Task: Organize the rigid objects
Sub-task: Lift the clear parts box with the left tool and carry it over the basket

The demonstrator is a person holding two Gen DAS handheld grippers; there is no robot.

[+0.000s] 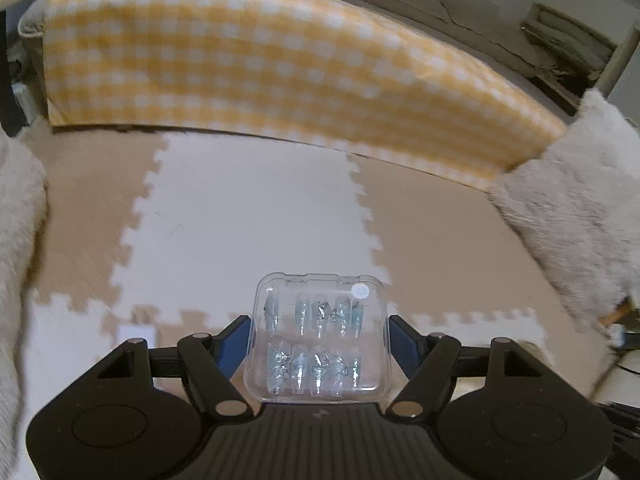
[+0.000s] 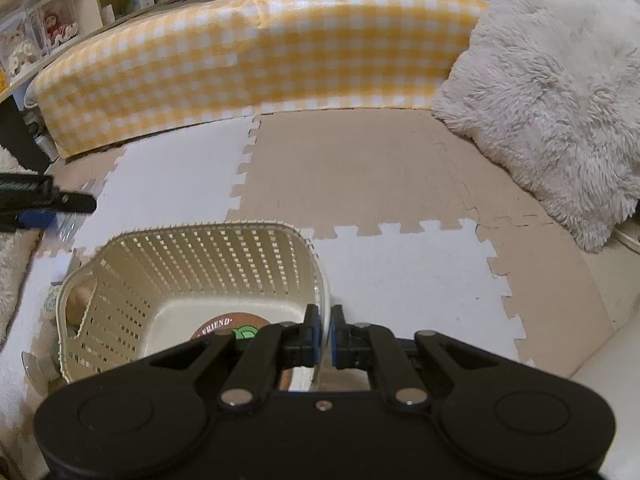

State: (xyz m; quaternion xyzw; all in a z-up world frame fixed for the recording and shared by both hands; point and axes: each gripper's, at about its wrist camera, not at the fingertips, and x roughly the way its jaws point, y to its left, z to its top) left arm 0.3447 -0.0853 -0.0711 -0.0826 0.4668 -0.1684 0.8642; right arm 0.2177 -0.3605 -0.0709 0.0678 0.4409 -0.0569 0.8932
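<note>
The left hand-held gripper (image 1: 320,344) clamps a clear plastic case of pale-blue press-on nails (image 1: 318,336) between its blue pads, above the white-and-tan foam floor mat (image 1: 240,208). The right hand-held gripper (image 2: 325,334) pinches the right rim of a cream perforated basket (image 2: 192,264) standing on the mat, jaws nearly closed; a round brown item lies inside.
</note>
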